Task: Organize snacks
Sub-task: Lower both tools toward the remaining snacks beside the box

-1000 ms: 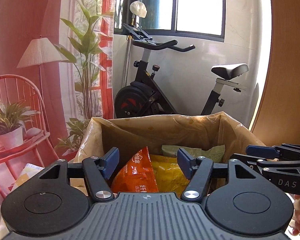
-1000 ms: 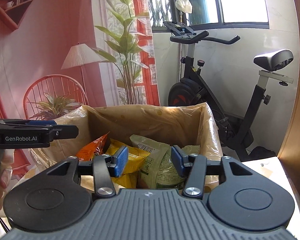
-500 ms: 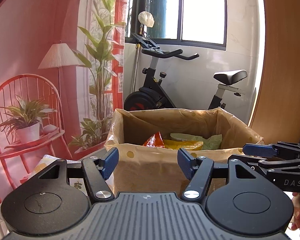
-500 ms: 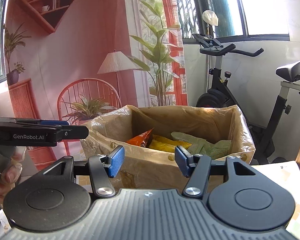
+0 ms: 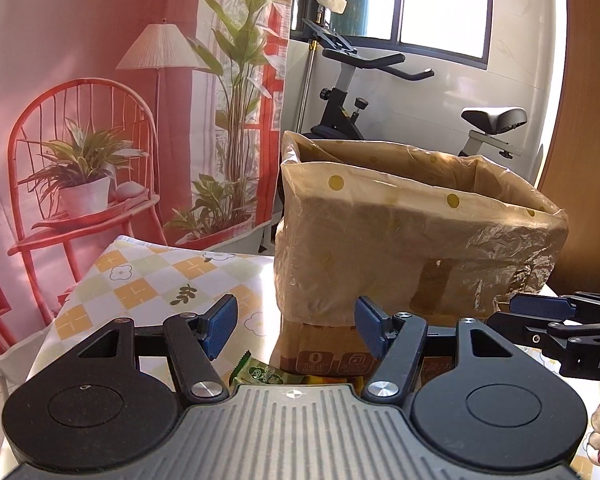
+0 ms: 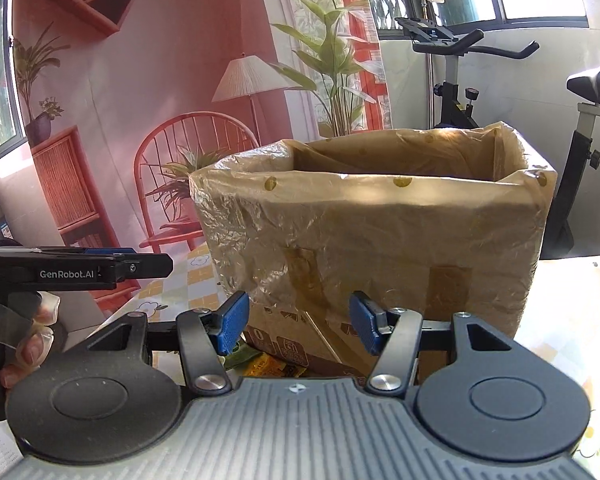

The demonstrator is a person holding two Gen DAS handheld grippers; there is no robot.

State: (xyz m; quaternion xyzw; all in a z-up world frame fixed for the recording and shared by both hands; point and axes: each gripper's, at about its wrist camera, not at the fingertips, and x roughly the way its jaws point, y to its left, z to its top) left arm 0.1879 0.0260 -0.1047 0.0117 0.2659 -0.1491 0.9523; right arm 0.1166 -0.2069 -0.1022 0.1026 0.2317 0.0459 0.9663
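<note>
- Where the two views looked out low over the counter, both the left tongs and the right tongs stood apart and empty.
- Just beyond them, near, lay snack packets: likely light, crinkly and slippery, best pinched at a flat sealed edge.
- Farther off stood the plastic-lined cardboard box, its contents hidden.
</note>
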